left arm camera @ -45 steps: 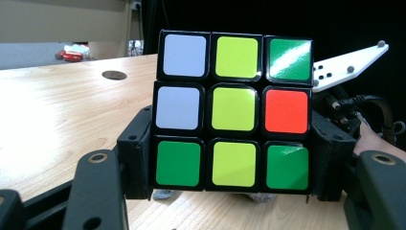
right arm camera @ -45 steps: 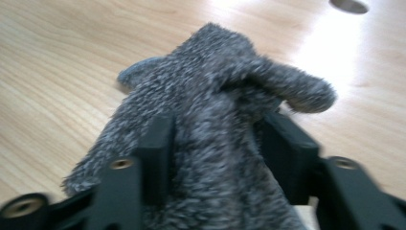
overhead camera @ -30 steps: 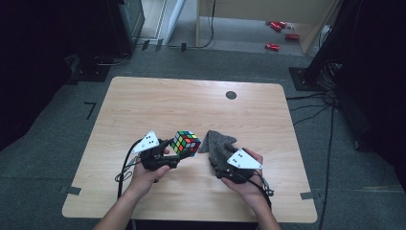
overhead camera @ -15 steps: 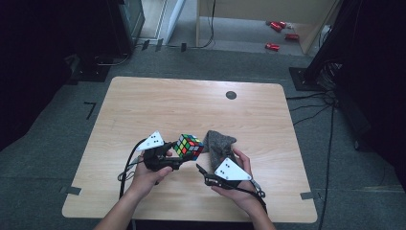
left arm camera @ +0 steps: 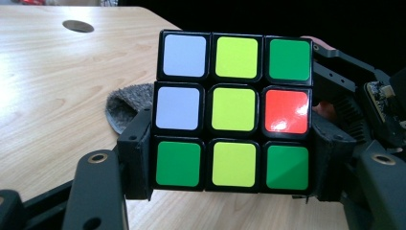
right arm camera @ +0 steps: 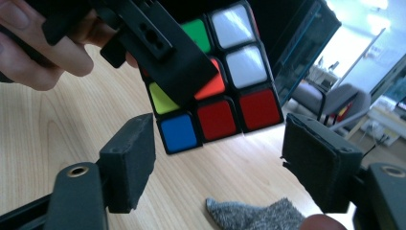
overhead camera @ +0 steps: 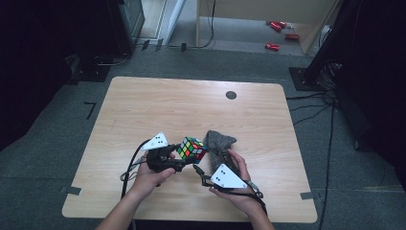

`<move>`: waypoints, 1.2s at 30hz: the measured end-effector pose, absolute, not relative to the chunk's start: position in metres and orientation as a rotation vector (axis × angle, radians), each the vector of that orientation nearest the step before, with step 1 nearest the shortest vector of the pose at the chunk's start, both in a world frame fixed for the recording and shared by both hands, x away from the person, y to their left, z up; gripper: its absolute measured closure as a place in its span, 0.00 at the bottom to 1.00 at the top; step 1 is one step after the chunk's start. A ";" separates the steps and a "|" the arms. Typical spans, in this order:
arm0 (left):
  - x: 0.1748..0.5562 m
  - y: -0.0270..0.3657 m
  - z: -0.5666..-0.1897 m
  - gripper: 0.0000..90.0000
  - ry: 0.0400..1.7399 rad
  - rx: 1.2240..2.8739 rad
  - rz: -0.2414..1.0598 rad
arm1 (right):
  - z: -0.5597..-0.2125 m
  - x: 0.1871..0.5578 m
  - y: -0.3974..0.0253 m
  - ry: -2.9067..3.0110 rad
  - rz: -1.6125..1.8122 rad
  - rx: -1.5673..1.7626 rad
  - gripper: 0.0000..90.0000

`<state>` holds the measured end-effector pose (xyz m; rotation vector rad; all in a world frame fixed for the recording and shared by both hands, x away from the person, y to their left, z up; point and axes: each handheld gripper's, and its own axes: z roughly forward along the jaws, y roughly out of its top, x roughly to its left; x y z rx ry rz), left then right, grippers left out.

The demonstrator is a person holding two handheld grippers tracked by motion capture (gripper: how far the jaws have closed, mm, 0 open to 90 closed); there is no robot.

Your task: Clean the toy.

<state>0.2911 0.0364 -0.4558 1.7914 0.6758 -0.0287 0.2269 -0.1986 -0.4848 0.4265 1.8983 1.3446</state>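
A Rubik's cube (overhead camera: 191, 149) hangs just above the wooden table (overhead camera: 191, 105), near its front middle. My left gripper (overhead camera: 181, 157) is shut on it from the left. In the left gripper view the jaws clamp the bottom row of the cube (left arm camera: 232, 110), whose near face shows yellow, green, white and red. A grey cloth (overhead camera: 220, 141) lies on the table just right of the cube, and its edge (left arm camera: 127, 105) peeks out behind the cube. My right gripper (overhead camera: 200, 173) is open, below and in front of the cube. Its pads (right arm camera: 131, 163) stand wide apart under the cube (right arm camera: 230, 81), touching nothing.
A dark round hole (overhead camera: 231, 95) marks the far middle of the table. Cables trail from both grippers toward the front edge. Red objects (overhead camera: 280, 26) lie on the floor beyond the table. A dark cabinet (overhead camera: 129, 21) stands at the far left.
My right gripper has drawn back from the grey cloth toward the table's front and swung left, under the cube. The left gripper and cube have shifted slightly right.
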 end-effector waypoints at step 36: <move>0.298 0.056 -0.450 0.34 0.582 1.694 0.001 | -0.486 0.232 -0.213 1.905 1.316 0.493 0.38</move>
